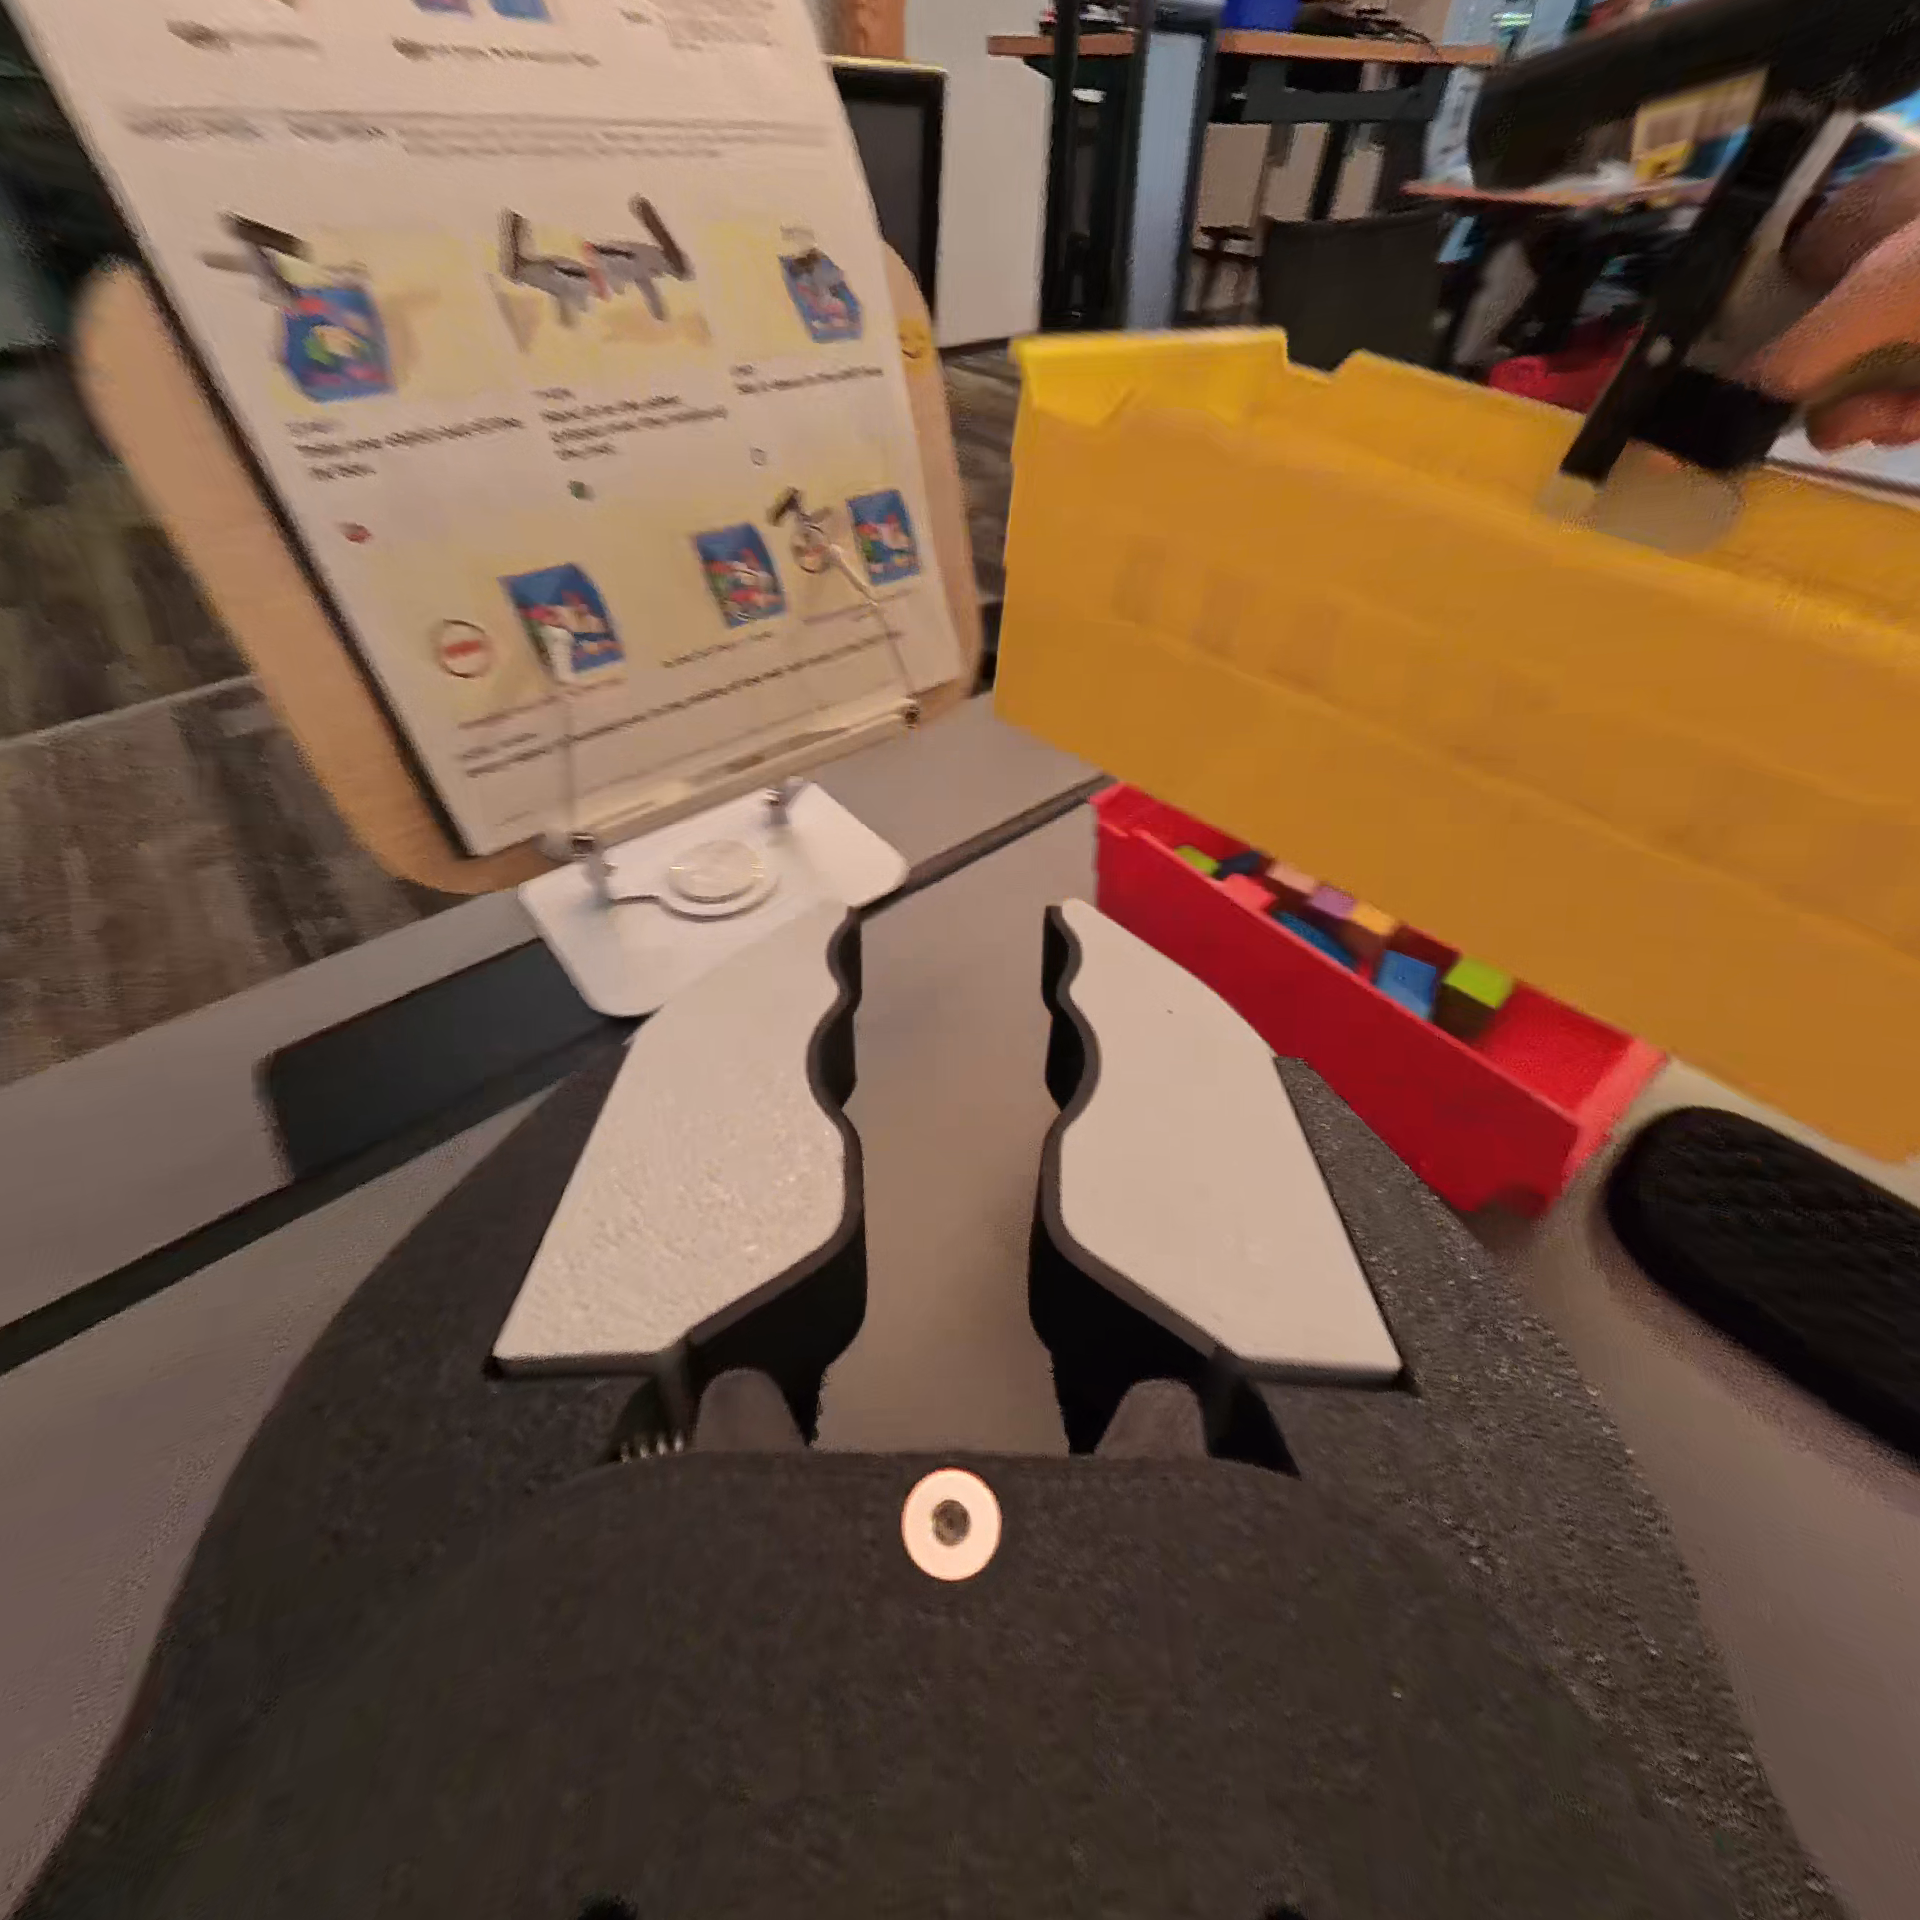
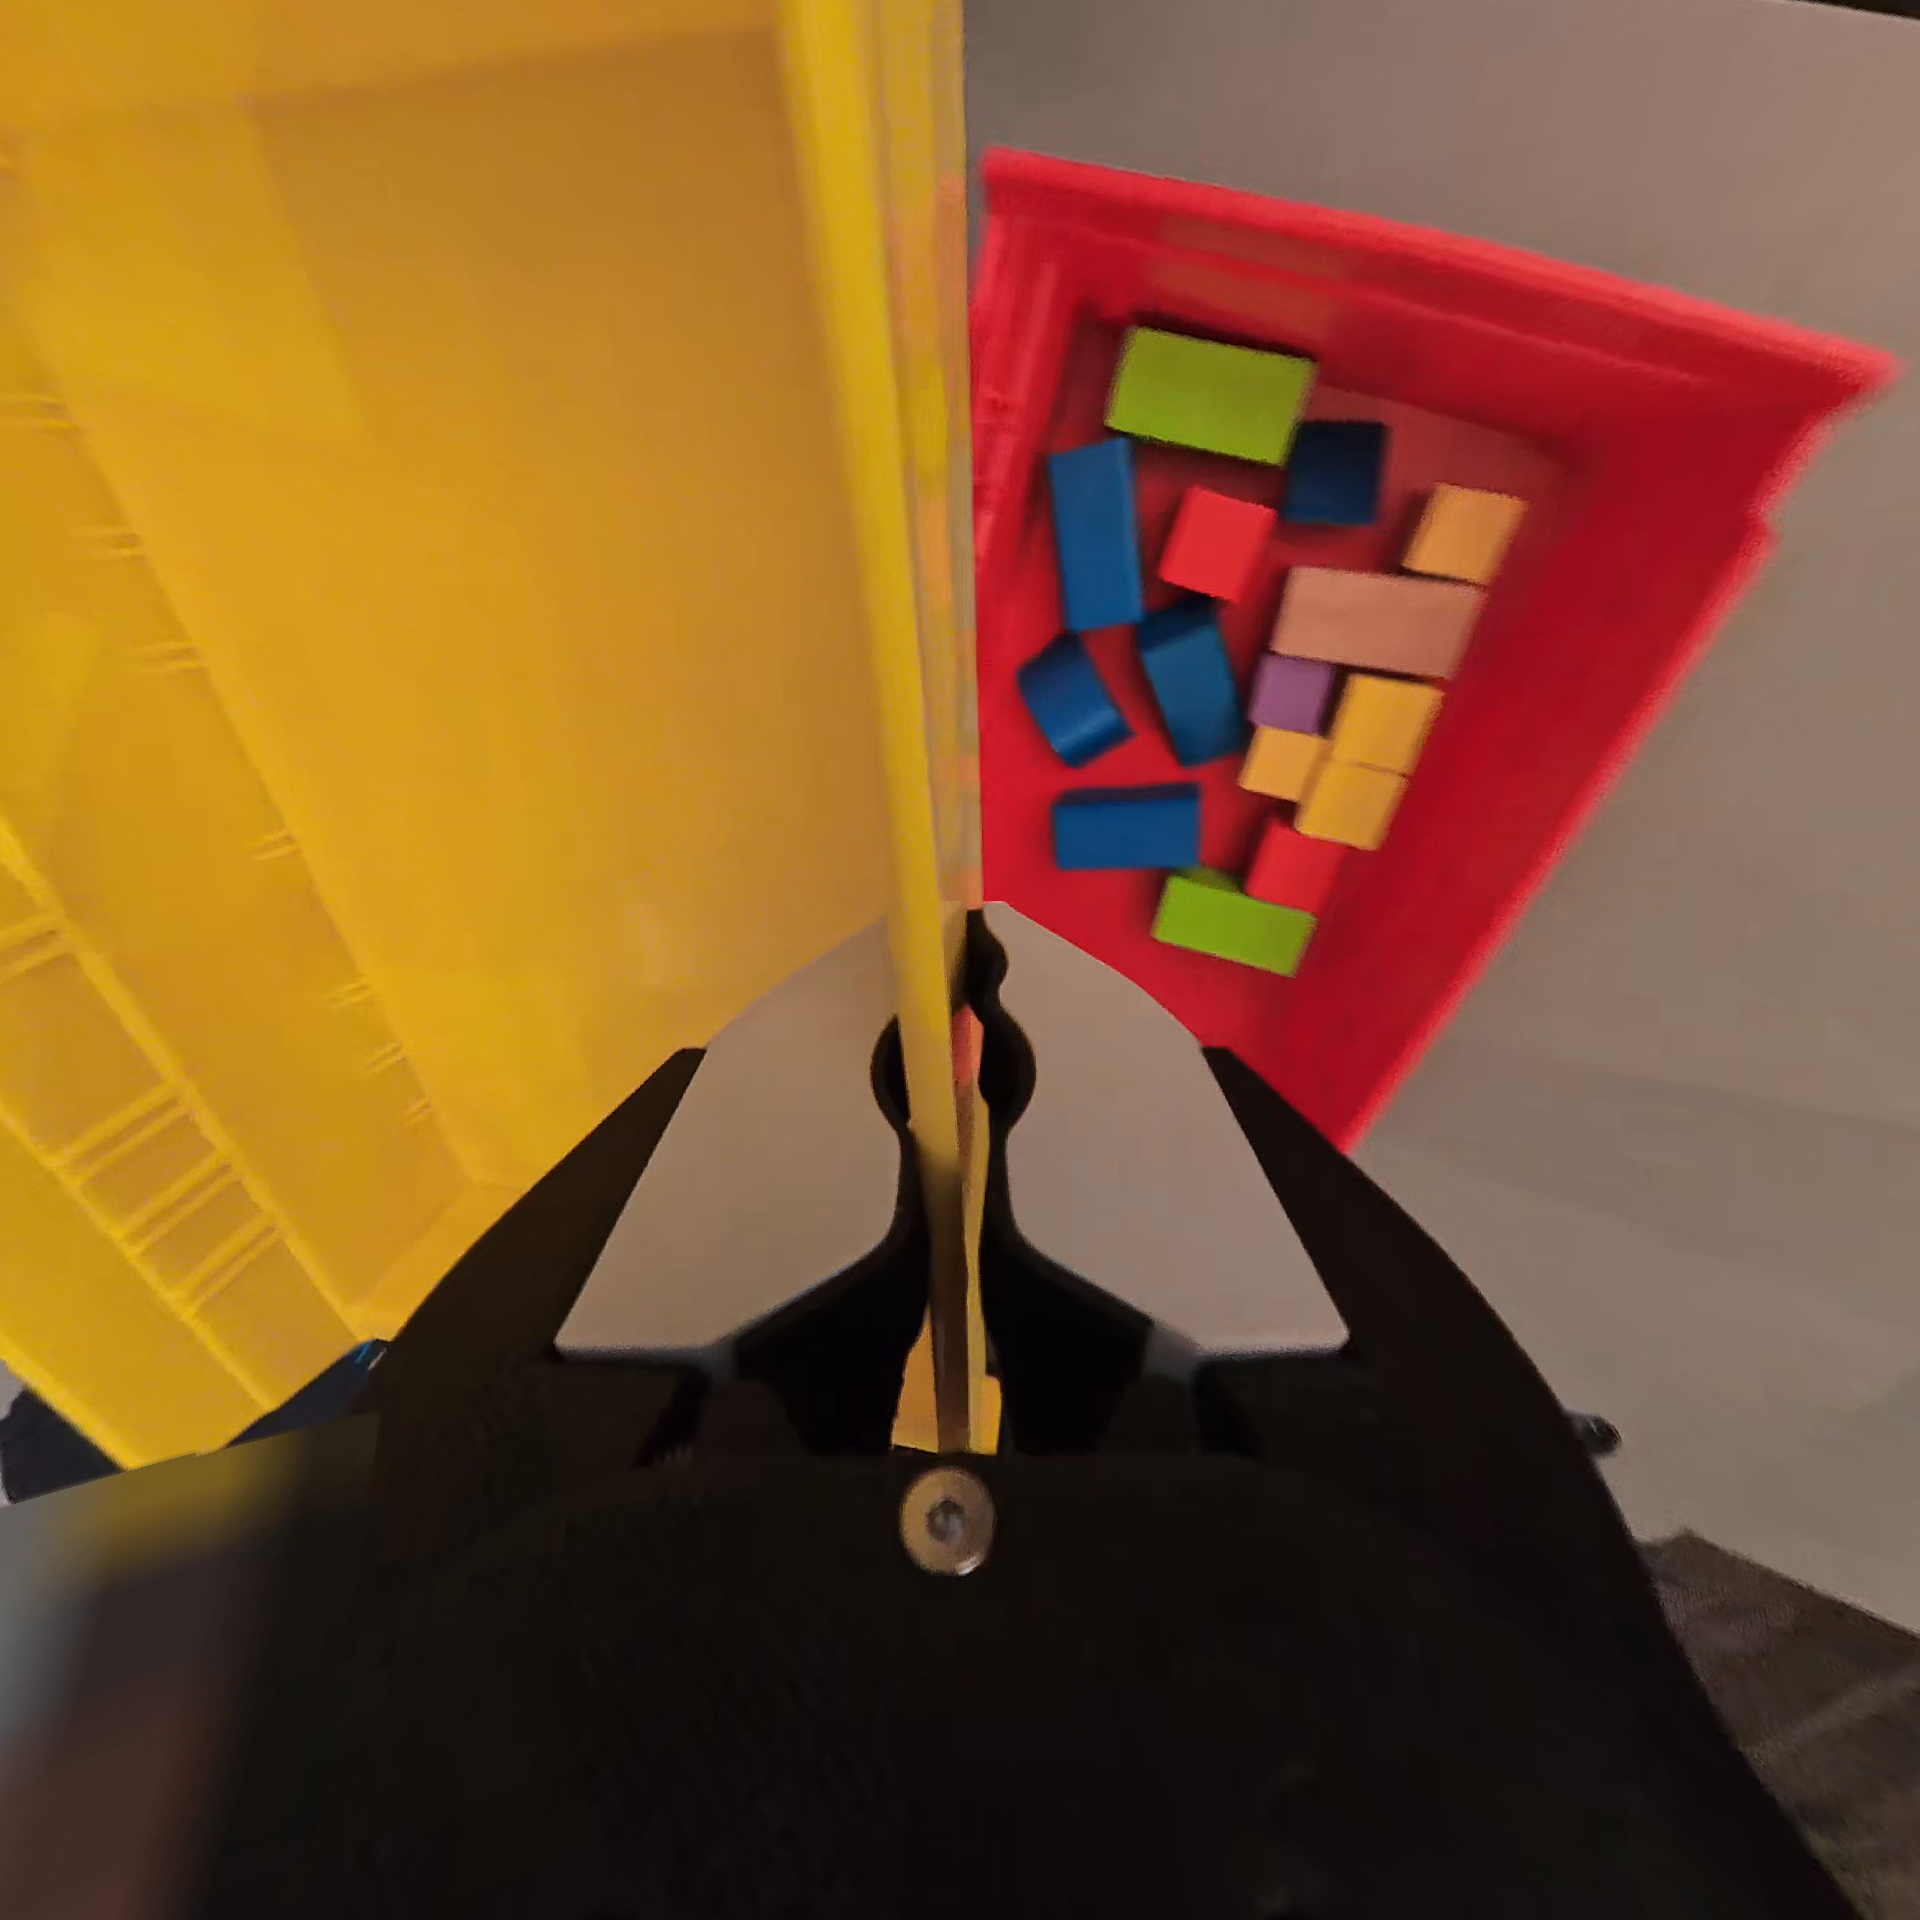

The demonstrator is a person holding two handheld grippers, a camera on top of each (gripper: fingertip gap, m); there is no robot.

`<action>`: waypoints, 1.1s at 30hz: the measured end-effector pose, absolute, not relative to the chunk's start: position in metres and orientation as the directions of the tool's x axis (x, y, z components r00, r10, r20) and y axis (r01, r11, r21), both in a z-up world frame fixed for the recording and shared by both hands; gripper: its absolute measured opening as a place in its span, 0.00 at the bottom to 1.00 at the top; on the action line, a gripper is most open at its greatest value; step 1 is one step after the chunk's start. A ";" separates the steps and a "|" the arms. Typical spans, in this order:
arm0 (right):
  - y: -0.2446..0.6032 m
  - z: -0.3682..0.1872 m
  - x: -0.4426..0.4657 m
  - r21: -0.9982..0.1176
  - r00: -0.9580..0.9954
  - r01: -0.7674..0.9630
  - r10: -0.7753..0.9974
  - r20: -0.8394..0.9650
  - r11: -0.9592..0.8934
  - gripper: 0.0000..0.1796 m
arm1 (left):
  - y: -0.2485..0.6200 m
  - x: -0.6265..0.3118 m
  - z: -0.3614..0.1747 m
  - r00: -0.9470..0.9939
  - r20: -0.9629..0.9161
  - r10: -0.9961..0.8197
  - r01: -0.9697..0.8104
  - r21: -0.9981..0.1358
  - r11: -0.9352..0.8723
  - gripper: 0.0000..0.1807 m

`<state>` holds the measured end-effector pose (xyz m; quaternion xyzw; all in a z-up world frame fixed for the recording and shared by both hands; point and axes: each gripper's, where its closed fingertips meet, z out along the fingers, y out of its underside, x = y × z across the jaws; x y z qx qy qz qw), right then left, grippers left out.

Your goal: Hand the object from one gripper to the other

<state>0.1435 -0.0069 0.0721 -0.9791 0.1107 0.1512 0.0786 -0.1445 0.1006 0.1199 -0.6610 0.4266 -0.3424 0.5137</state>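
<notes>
A large yellow plastic bin [image 1: 1403,665] hangs in the air at the right of the left wrist view, tilted. My right gripper [image 2: 951,925] is shut on the yellow bin's side wall [image 2: 925,623]; the bin's inside fills the left of the right wrist view. In the left wrist view the right gripper [image 1: 1642,488] grips the bin's top rim, with a hand behind it. My left gripper [image 1: 951,920] is open and empty, low over the grey table, to the left of and below the bin, apart from it.
A red bin [image 1: 1351,1049] with several coloured wooden blocks [image 2: 1205,405] sits on the grey table [image 1: 956,1039] under the yellow bin. A picture instruction sheet on a white stand [image 1: 717,883] stands at the far left. Desks and chairs lie beyond.
</notes>
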 end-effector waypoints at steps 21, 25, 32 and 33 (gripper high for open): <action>-0.235 0.035 0.373 -0.058 0.760 -0.646 -0.636 -0.134 -0.761 0.03 | 0.016 0.097 -0.086 0.252 0.252 -0.934 -0.825 -0.449 -0.344 0.28; -0.246 0.018 0.378 -0.050 0.738 -0.670 -0.657 -0.158 -0.741 0.03 | 0.016 0.088 -0.094 0.268 0.206 -0.941 -0.905 -0.281 -0.319 0.23; -0.250 -0.007 0.377 -0.061 0.722 -0.684 -0.663 -0.199 -0.727 0.03 | 0.024 0.070 -0.094 0.268 0.223 -0.937 -0.934 -0.179 -0.310 0.10; -0.251 -0.009 0.377 -0.063 0.720 -0.686 -0.663 -0.205 -0.725 0.03 | 0.028 0.066 -0.094 0.269 0.226 -0.936 -0.934 -0.177 -0.311 0.09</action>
